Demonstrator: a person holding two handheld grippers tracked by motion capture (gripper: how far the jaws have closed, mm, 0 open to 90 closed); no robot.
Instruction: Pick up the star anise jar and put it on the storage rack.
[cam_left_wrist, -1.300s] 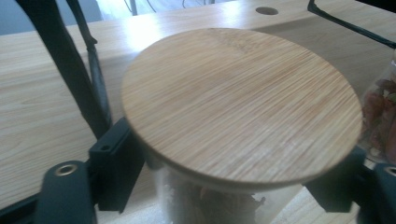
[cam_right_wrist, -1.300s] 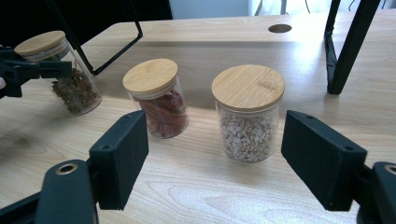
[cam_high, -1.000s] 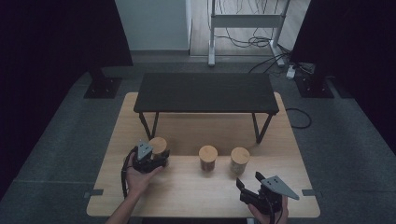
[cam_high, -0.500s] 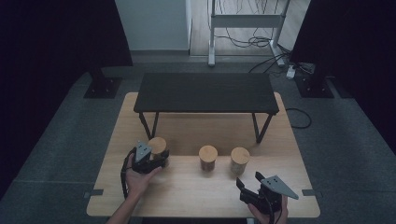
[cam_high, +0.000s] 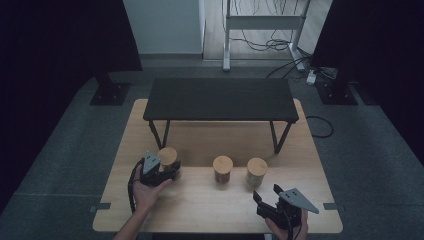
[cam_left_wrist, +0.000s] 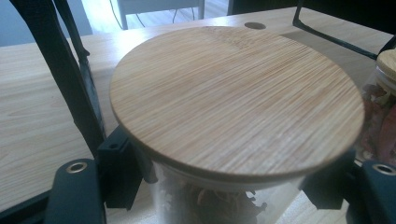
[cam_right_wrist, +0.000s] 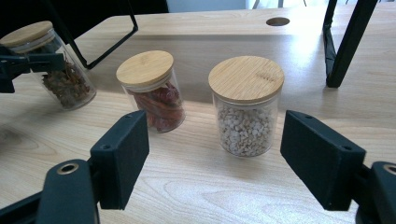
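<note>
Glass is what the left gripper (cam_high: 172, 172) pinches, its two pads clamped on the wall of the leftmost jar (cam_right_wrist: 56, 70) just under the bamboo lid (cam_left_wrist: 233, 98), and the jar already looks tilted between them. With so high a hold on smooth glass, I judge it could swing or slide out, or knock the middle jar (cam_right_wrist: 154, 91) just beyond the pads. The right gripper (cam_right_wrist: 233, 149) waits spread wide, the pale-filled jar (cam_right_wrist: 246, 105) standing untouched just past its pads.
</note>
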